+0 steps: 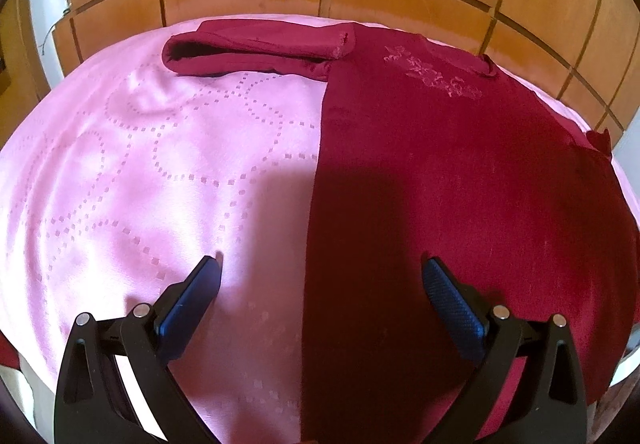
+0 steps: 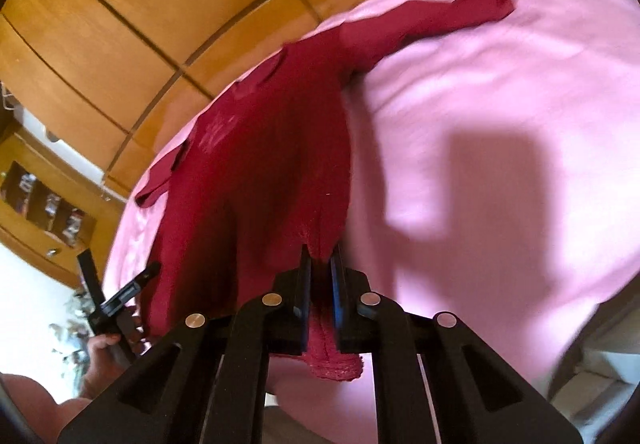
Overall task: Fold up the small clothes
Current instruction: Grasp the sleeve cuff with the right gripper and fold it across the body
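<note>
Dark red top (image 1: 460, 172) spread on pink bedcover (image 1: 140, 164), one sleeve (image 1: 256, 48) folded across at far left; left gripper (image 1: 320, 276) hovering wide apart, empty, straddling the straight left edge. From the right wrist: right gripper (image 2: 320, 268) clenched on the bunched near hem, lifting that side off the cover, image blurred. Best carried across low and taut, hem kept level, landing edge on edge.

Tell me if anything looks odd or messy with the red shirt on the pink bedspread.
Only one thing: the red shirt lies partly folded, one sleeve across the top. The right claw is shut on its bunched hem, lifting that side. The left claw is open. No damage shows.
</note>
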